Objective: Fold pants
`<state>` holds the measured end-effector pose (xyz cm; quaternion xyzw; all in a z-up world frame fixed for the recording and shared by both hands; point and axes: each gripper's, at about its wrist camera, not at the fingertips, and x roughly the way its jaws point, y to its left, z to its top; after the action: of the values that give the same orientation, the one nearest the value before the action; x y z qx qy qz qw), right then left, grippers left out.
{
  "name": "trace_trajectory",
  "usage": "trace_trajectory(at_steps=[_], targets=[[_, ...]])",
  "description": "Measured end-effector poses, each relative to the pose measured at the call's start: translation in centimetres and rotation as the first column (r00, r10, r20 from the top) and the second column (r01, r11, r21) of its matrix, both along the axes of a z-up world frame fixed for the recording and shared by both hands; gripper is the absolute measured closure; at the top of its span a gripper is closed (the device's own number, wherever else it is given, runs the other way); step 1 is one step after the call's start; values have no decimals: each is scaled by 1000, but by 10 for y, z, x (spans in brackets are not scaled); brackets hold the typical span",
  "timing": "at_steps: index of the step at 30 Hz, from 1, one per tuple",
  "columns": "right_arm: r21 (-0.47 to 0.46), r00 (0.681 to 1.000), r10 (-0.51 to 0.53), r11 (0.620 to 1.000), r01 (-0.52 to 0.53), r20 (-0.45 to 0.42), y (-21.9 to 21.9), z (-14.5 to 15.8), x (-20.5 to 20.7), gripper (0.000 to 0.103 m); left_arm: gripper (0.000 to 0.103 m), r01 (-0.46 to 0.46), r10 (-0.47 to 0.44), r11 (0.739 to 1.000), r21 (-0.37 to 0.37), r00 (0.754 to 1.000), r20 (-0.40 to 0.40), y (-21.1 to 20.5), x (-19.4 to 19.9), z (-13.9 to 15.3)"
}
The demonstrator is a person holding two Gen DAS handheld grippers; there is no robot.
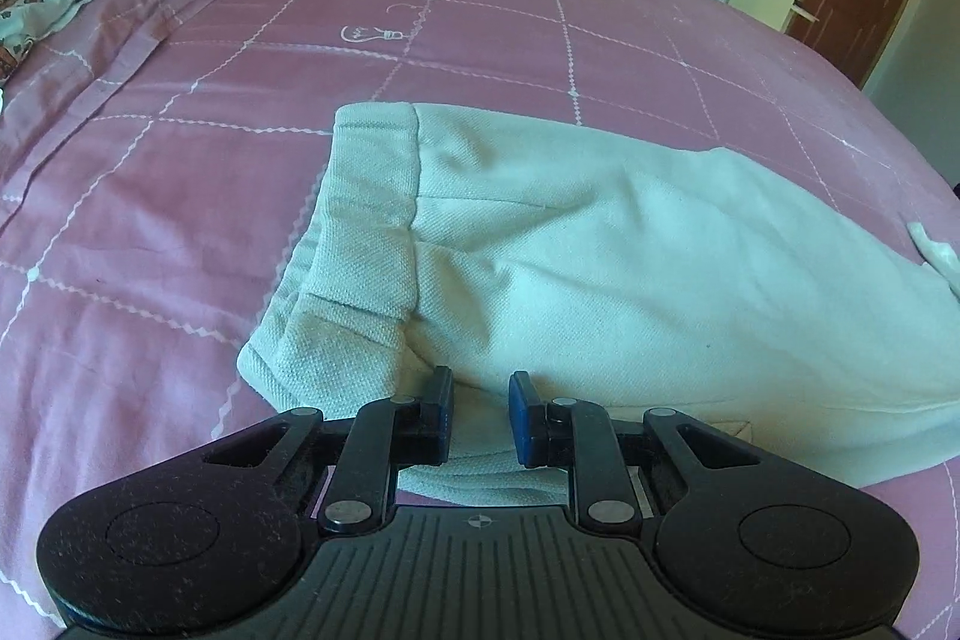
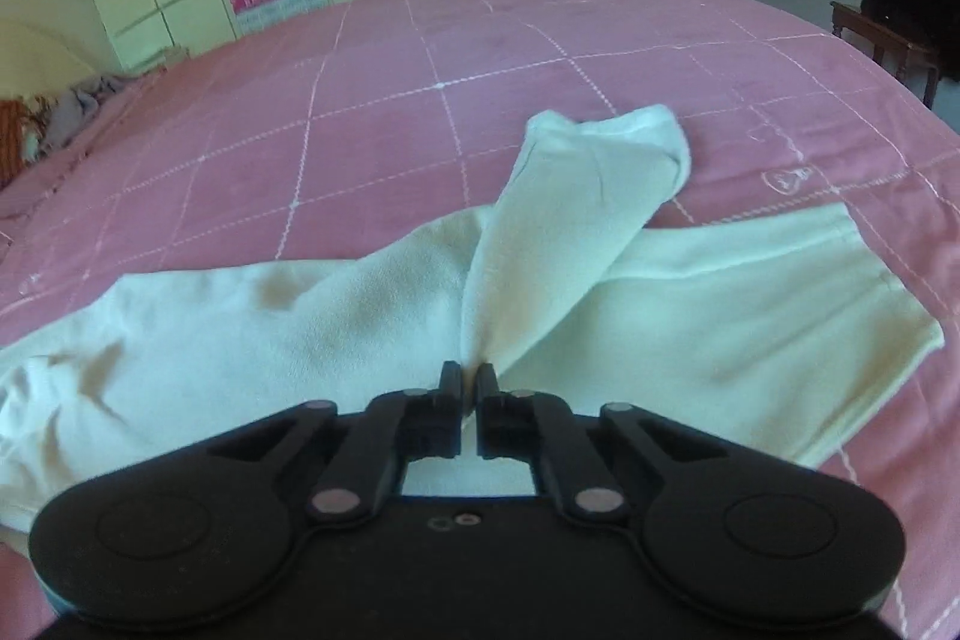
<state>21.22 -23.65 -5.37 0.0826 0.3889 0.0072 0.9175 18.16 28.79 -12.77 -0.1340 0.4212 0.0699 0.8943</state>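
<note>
White pants (image 1: 600, 244) lie flat mid-bed on the pink bedspread (image 1: 180, 220), waistband (image 1: 360, 244) twd the pillow end, one leg (image 2: 576, 214) crossing over the other. Left gripper (image 1: 480, 415) fingers stand a bit apart, fabric betw them, grip unclear. Right gripper (image 2: 470, 388) pinched together on a pulled-up fold of the leg.
</note>
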Motion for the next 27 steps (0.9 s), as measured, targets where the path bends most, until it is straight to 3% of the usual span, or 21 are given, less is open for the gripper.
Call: trace_trajectory(at_steps=[2, 4, 5, 7, 9, 12, 15, 17, 18, 19, 23, 26, 27], targets=[[-9, 999, -23, 1000, 23, -46, -11, -23, -13, 98, 82, -7, 7, 1000, -15, 1000, 1, 3, 1, -3], [-4, 995, -25, 1000, 24, -97, -22, -41, -10, 82, 82, -7, 7, 1000, -10, 1000, -5, 0, 2, -3], [23, 998, -22, 999, 24, -63, -27, -34, -14, 82, 82, -5, 5, 1000, -3, 1000, -7, 0, 2, -3], [-13, 999, -17, 1000, 17, 33, -29, -13, -17, 68, 82, 0, 0, 1000, 12, 1000, -8, -3, 3, -4], [-39, 998, 10, 999, -7, 69, -27, 2, -2, 59, 82, -7, 7, 1000, 10, 1000, -10, -4, 5, -5], [-127, 998, 55, 990, -53, 9, -18, 1, 45, 58, 82, -18, 18, 1000, 12, 1000, -12, -5, 6, -5], [-235, 992, 68, 968, -92, -106, -10, -19, 82, 53, 82, -17, 17, 1000, 8, 1000, -13, -5, 5, -4], [-266, 991, 78, 958, -104, -108, -13, -22, 84, 58, 82, -17, 17, 1000, -2, 1000, -14, -3, 5, -4], [-246, 991, 84, 963, -107, -102, -19, -20, 78, 83, 82, -15, 15, 1000, -3, 1000, -15, -2, 5, -4], [-225, 993, 72, 970, -90, -90, -26, -16, 71, 95, 82, -12, 12, 1000, -1, 1000, -16, -2, 6, -4], [-79, 1000, 15, 997, -17, -18, -67, 6, 22, 96, 82, -11, 11, 1000, 4, 1000, -12, -3, 5, -4], [-69, 996, -17, 998, 11, -84, -84, -12, 7, 100, 82, -13, 13, 1000, 6, 1000, -12, -4, 5, -5], [-80, 991, -17, 997, 7, -132, -88, -23, 11, 91, 82, -13, 13, 1000, 6, 1000, -14, -4, 6, -4]])
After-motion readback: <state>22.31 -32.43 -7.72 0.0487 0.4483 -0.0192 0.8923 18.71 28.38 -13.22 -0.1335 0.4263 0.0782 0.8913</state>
